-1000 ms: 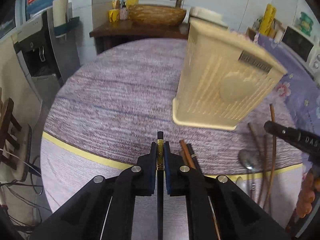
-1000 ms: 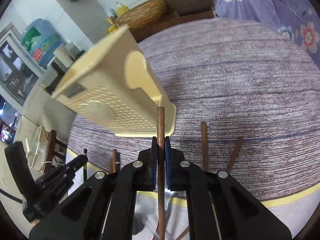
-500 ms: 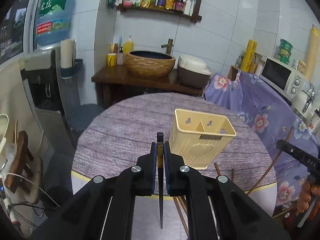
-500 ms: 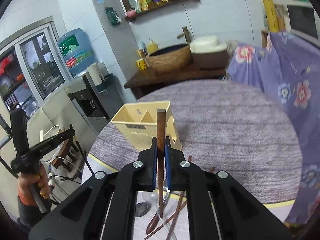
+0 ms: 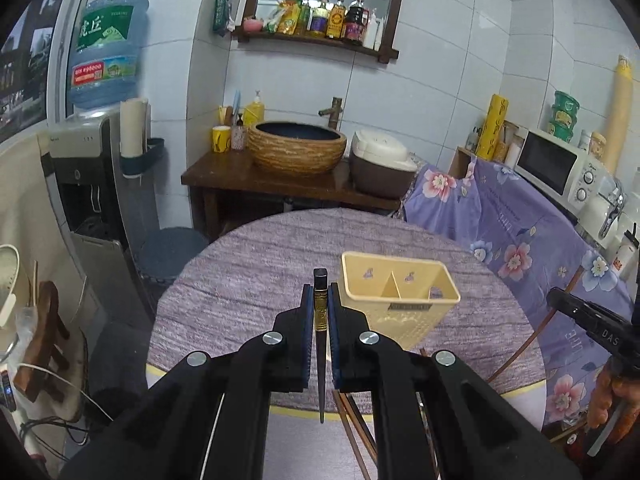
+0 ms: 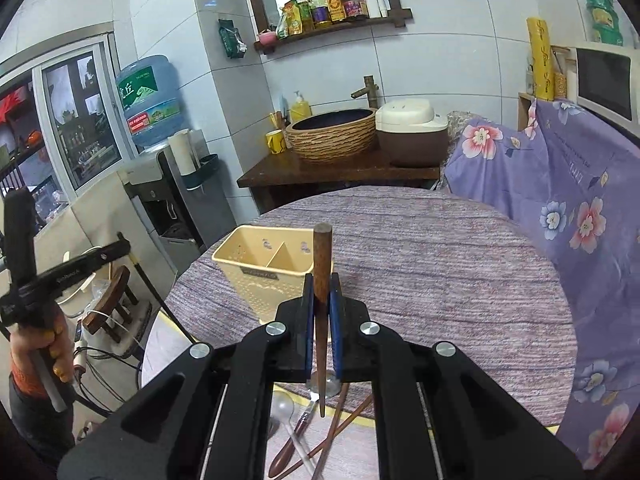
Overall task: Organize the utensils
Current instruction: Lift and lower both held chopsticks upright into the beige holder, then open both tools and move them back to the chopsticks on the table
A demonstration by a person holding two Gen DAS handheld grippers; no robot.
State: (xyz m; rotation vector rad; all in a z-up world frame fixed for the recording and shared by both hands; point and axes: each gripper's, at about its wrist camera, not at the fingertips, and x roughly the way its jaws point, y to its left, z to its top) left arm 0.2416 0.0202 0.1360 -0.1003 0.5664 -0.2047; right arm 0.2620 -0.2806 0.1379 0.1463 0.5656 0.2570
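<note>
Left gripper [image 5: 320,300] clamped tight on a black chopstick [image 5: 321,344] with a gold band, blunt end poking past the fingertips, thin tip hanging down toward the camera; right gripper [image 6: 321,292] likewise closed hard on a brown wooden chopstick [image 6: 321,280], thick end forward, point down. Both lifted clear of the round table [image 5: 256,280] since a second ago, when each sat low against the purple-grey cloth with the cream utensil holder [image 5: 398,300] looming large and tilted; now seen from above, small, upright, its divider and two compartments open to view, just right of and beyond the left fingertips, and in the right view [image 6: 264,268] just left of the brown stick. Hardly any change from half a second ago: same height, same framing, only a slight nudge closer to the holder. Left on the table's near edge, under the right gripper: a metal spoon [image 6: 320,388], a pale spoon [image 6: 284,408], a wooden spoon [image 6: 280,456] and loose brown chopsticks [image 6: 340,428], lying crossed over one another. Each gripper visible in the other's view, at the far side, gripped by an orange-gloved hand [image 6: 36,356].
</note>
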